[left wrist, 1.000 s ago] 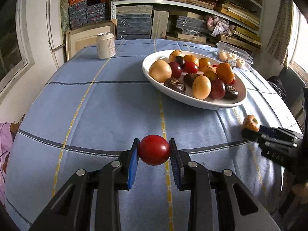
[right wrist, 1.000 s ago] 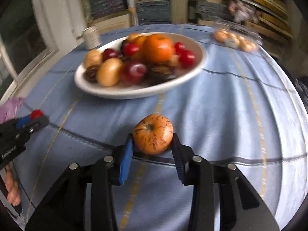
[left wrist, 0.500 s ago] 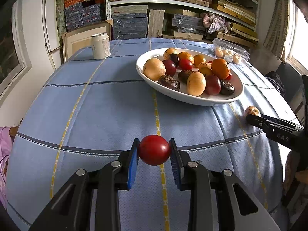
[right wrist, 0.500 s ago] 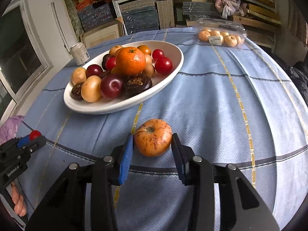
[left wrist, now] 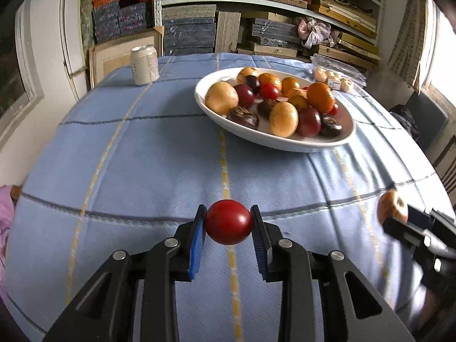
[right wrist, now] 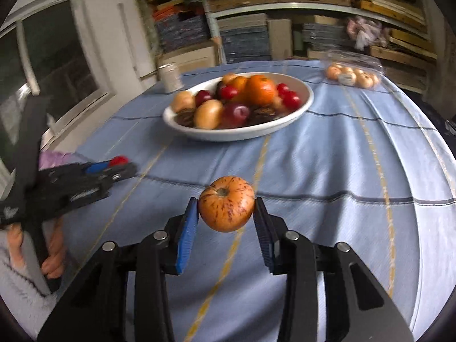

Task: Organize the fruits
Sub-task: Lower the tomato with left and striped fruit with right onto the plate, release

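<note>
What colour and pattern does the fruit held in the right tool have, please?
Orange with dark red streaks; the right wrist view shows it best.

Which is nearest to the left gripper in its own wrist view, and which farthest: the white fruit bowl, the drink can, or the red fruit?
1. Red fruit: clamped between the left gripper pads.
2. White fruit bowl: mid-table, ahead and to the right.
3. Drink can: far edge of the table, ahead and to the left.
</note>
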`<state>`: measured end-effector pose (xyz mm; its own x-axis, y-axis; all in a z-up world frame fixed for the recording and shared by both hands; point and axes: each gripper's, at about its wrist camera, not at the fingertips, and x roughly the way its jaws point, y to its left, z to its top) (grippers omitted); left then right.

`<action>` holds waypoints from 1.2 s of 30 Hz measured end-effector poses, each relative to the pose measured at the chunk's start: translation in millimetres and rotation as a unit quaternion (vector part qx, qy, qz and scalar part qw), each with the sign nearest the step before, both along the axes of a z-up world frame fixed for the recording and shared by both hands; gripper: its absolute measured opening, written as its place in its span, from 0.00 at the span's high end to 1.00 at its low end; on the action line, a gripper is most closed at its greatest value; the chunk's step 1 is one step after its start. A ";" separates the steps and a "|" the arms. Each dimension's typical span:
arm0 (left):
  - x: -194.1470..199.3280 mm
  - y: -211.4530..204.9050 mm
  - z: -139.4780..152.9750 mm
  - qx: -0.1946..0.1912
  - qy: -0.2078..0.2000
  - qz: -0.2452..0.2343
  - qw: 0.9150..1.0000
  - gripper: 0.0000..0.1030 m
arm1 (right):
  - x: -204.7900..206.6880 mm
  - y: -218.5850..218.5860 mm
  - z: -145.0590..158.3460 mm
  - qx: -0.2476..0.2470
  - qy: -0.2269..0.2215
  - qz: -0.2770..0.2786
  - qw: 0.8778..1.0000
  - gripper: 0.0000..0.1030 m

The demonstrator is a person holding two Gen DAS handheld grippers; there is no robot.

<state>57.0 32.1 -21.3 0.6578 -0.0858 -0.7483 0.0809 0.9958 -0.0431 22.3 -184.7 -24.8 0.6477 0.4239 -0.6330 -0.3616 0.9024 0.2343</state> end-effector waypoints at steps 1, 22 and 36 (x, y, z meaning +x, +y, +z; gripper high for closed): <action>-3.4 -3.6 1.5 -0.001 -0.001 -0.003 1.000 0.70 | -6.3 0.4 3.4 0.003 -0.007 0.001 1.000 0.62; 94.4 -41.4 154.5 0.042 -0.118 0.007 0.992 0.70 | 70.9 -43.6 183.7 0.059 -0.152 -0.044 0.986 0.63; 215.2 -24.0 53.5 0.009 -0.005 0.034 0.999 0.70 | 221.7 25.8 58.7 0.000 -0.003 -0.018 1.000 0.62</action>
